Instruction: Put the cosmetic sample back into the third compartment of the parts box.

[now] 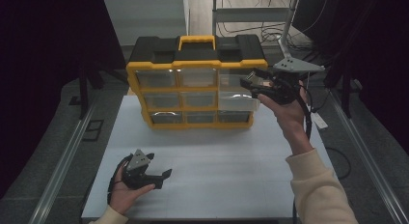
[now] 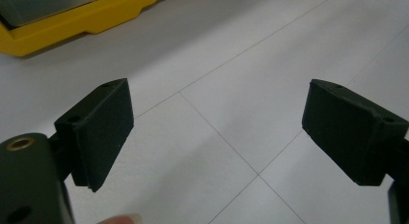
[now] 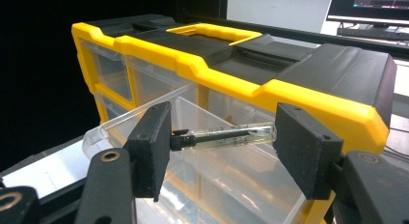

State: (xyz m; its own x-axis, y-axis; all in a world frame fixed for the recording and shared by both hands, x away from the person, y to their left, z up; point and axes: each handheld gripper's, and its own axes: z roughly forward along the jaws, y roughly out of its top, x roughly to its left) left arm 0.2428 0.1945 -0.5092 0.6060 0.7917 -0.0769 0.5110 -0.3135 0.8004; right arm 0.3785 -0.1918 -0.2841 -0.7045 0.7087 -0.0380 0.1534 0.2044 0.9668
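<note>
A yellow and black drawer organiser (image 1: 193, 55) stands at the back of the white table (image 1: 207, 156). Its top right clear drawer (image 1: 235, 101) is pulled out. My right gripper (image 1: 252, 84) is raised in front of that drawer. In the right gripper view, my right gripper (image 3: 224, 139) is shut end to end on a thin clear tube with a black cap (image 3: 236, 133), held level above the open drawer (image 3: 126, 119). My left gripper (image 1: 163, 179) rests low on the table's front left, and its jaws (image 2: 217, 137) stand open over bare table with nothing between them.
The organiser's (image 3: 308, 72) other clear drawers are closed. Its yellow base (image 2: 72, 19) lies at the top left of the left gripper view. Metal rails (image 1: 67, 156) run along both sides of the table. Cables and a stand (image 1: 284, 35) sit behind the organiser.
</note>
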